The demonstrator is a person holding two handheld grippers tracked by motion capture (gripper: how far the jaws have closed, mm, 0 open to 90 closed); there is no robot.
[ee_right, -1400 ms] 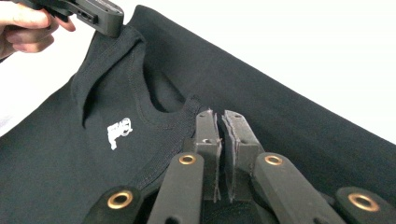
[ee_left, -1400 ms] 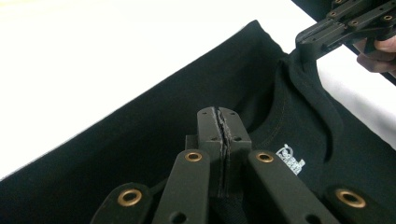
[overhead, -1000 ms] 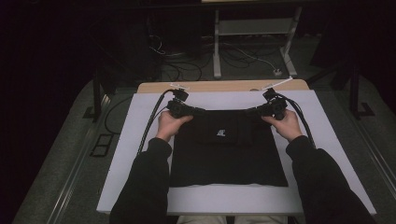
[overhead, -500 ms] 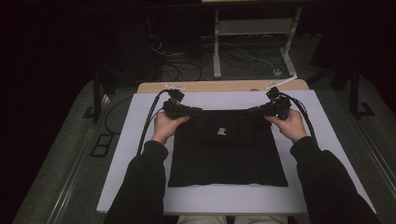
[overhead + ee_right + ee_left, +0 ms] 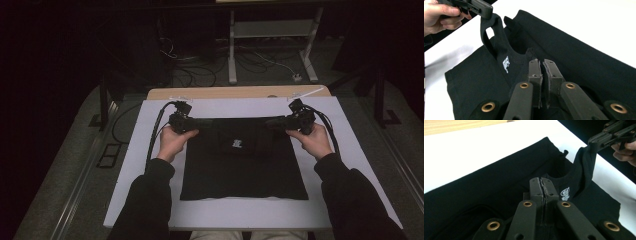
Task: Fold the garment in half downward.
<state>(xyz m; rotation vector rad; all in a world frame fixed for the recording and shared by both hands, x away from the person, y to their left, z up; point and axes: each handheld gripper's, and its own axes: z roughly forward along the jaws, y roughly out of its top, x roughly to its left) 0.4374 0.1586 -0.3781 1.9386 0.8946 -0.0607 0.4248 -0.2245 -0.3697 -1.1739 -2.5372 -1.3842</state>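
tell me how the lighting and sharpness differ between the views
High view: dim, room beyond the table nearly black, the black shirt reads as a flat shape on the white board. Left gripper view: brighter, the board near blown out, folds and small white logo sharp. Right gripper view: similar, the far hand slightly soft.

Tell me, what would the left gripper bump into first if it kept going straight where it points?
Probably the right gripper: the left gripper points across the black shirt toward it, though depth is hard to judge.
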